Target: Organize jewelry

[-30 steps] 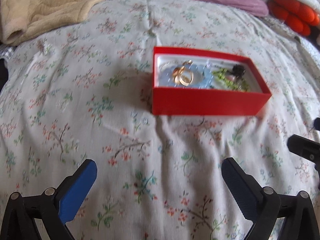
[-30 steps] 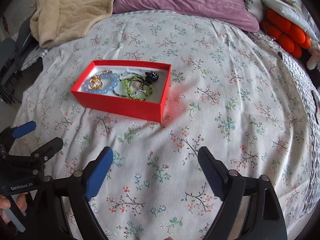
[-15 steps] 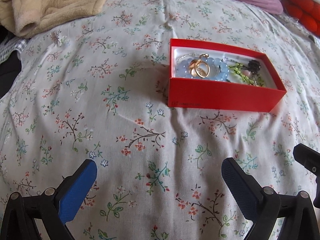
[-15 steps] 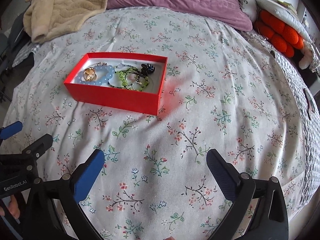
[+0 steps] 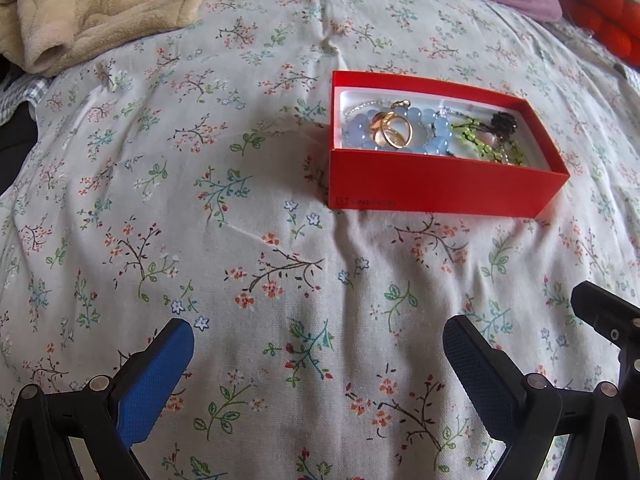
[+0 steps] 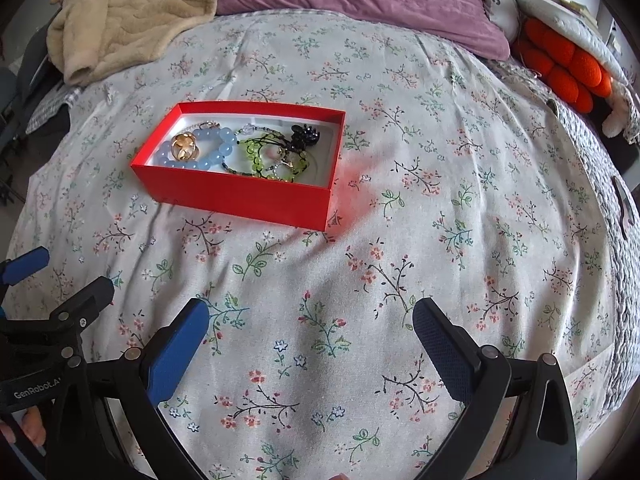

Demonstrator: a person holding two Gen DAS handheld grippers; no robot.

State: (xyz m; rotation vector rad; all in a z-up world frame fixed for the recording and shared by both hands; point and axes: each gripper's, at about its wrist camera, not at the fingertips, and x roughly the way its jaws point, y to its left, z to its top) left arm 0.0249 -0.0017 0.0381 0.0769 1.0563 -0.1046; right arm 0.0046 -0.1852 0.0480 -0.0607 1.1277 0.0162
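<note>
Jewelry [image 6: 224,148] in red box [image 6: 240,196]; both jaws spread, empty; "GenRobot" on left gripper [image 5: 318,346].

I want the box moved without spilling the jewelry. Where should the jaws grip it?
Grip the red box across its short width, on the two long walls, coming from above; it sits flat and open-topped on the bedsheet, so keeping it level should hold the beads in.

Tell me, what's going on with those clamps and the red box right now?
Left hand-held gripper and right hand-held gripper both open, empty, over the bedspread. Red box holds the jewelry, untouched. Nothing in the way.
</note>
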